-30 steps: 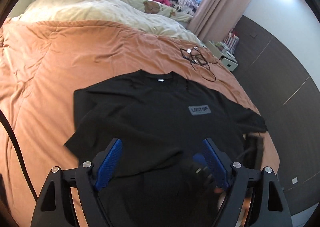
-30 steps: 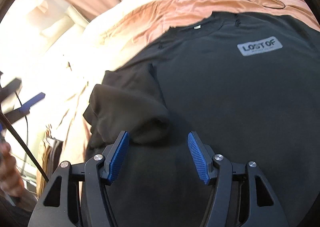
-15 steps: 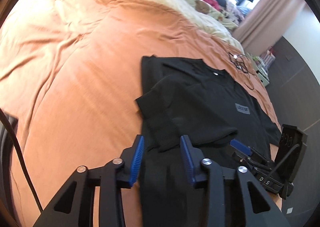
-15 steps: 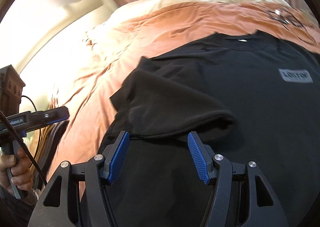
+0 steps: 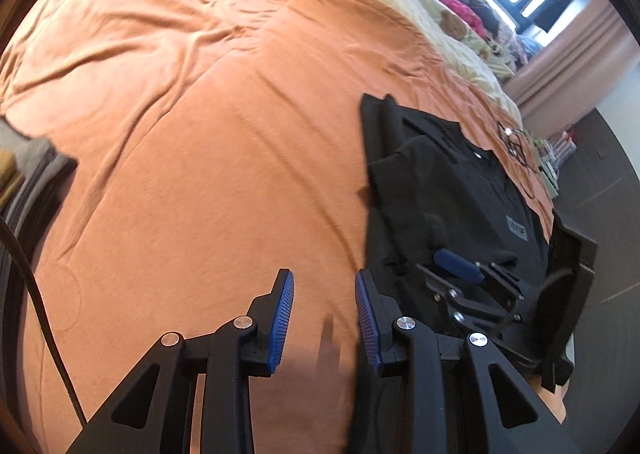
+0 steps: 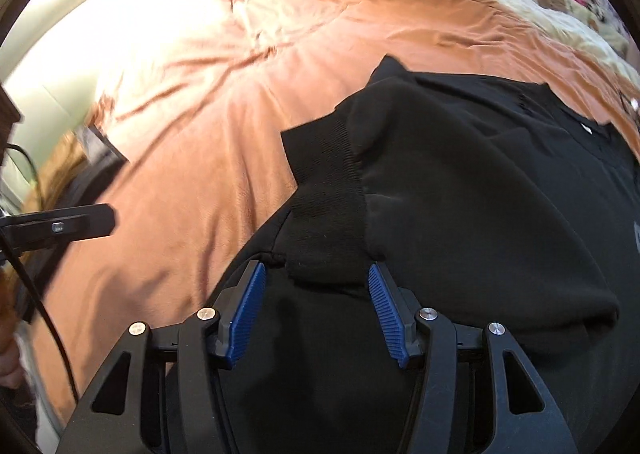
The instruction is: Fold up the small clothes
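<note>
A black T-shirt (image 5: 448, 206) with a grey chest label lies on the orange bedspread; its left sleeve (image 6: 332, 198) is folded inward over the body. My left gripper (image 5: 324, 314) is open and empty, hovering over bare bedspread just left of the shirt's edge. My right gripper (image 6: 316, 302) is open, low over the shirt, its fingers on either side of the folded sleeve's ribbed cuff without closing on it. It also shows in the left wrist view (image 5: 460, 266) above the shirt's lower part.
The orange bedspread (image 5: 208, 142) stretches far to the left. A cream quilt and soft toys (image 5: 452, 18) lie at the far end. A black cable (image 5: 516, 142) lies on the bed beyond the collar. Dark wall and floor lie to the right.
My left gripper has swung left off the shirt onto bare bedspread and narrowed. My right gripper has moved toward the folded sleeve's cuff. The sleeve lies folded further inward.
</note>
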